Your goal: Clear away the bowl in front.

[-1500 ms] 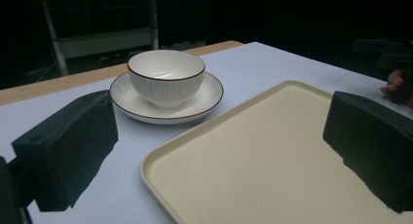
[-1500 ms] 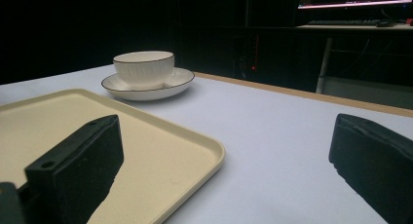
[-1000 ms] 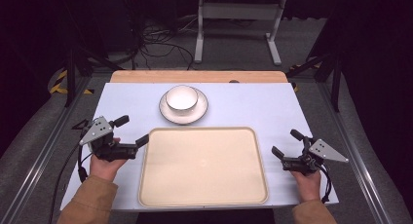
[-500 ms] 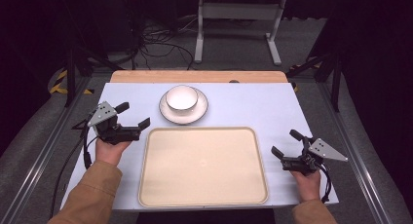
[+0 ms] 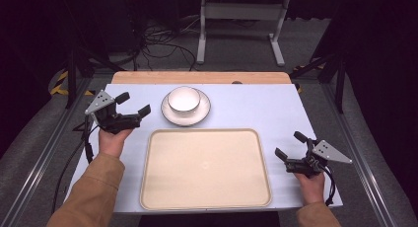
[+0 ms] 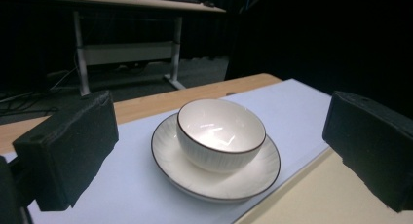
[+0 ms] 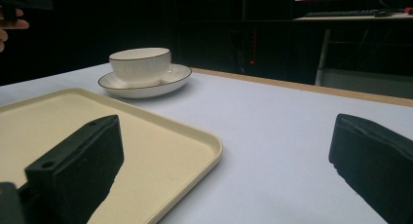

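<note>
From above, the left gripper point(image 5: 133, 108) hangs just left of the bowl point(image 5: 184, 99) on its saucer point(image 5: 186, 116), behind the empty tray point(image 5: 204, 169), while the right gripper point(image 5: 291, 151) waits by the tray's right edge, out of the way. The left gripper view frames the bowl point(image 6: 221, 134) between wide-apart jaws, lined up for a grab, I'd say. The right gripper view has its jaws apart too, over tray point(image 7: 160, 131) and worktop point(image 7: 272, 131).

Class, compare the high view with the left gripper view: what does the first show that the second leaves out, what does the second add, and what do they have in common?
High view alone: both hands, the left claw open beside the plate, the right claw open at the tray's right, and the whole cream tray.

Left gripper view alone: the fine ribbing on the bowl's outer wall, the light glinting inside it, and a desk leg frame beyond the table.

Shared: the white bowl sitting on its dark-rimmed plate, the pale blue table cover, the wooden table edge, and a corner of the tray.
</note>
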Demonstrator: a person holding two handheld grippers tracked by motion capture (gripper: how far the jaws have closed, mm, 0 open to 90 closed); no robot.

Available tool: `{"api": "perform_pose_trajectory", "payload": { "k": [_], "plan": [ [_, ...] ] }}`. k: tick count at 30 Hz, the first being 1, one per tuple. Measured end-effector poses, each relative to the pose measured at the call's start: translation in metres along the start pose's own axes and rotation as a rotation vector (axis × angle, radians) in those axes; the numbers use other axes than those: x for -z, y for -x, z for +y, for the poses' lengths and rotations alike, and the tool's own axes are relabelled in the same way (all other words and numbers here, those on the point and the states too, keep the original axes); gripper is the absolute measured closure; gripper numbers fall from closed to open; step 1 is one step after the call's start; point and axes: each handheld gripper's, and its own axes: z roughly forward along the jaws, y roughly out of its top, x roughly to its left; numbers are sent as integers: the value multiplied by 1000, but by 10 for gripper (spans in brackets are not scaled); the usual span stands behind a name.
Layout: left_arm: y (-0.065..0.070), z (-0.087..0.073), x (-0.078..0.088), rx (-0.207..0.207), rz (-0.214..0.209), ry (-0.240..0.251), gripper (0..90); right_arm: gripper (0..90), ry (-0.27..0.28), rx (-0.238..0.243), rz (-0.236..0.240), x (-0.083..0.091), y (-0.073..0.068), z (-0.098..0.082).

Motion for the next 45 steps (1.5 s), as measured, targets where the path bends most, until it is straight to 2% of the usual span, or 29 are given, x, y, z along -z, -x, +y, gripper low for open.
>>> {"api": "perform_pose_trajectory", "payload": {
  "k": [4, 9, 13, 16, 23, 28, 32, 35, 38, 41, 45],
  "plan": [
    [-3, 3, -3, -4, 10, 14, 8, 1, 7, -6, -5, 1, 1, 0],
    [-3, 9, -12, -26, 12, -7, 9, 1, 7, -6, -8, 1, 1, 0],
    [-2, 15, -21, -16, 7, -27, 3, 1, 6, -4, -13, 1, 2, 0],
    [-2, 18, -26, -31, 11, -28, 4, 1, 8, -6, -10, 1, 2, 0],
    [0, 23, -41, -62, 22, -68, 7, 1, 11, -8, -13, 2, 2, -1],
    [-7, 26, -48, -8, 7, -68, 46, 1, 26, -33, -8, 3, 4, 0],
    [-11, 29, -58, -10, 5, -92, 70, 2, 27, -37, -9, 3, 4, 0],
    [-9, 31, -61, -32, 6, -92, 77, 2, 26, -45, -7, 3, 4, 0],
    [-5, 34, -68, -57, 0, -135, 85, 2, 29, -49, -9, 4, 5, -1],
    [-5, 36, -75, -48, -11, -163, 98, 1, 32, -55, -5, 5, 4, -1],
    [-8, 37, -88, -14, -3, -260, 118, 2, 34, -57, 1, 5, 5, -1]
  ]
}}
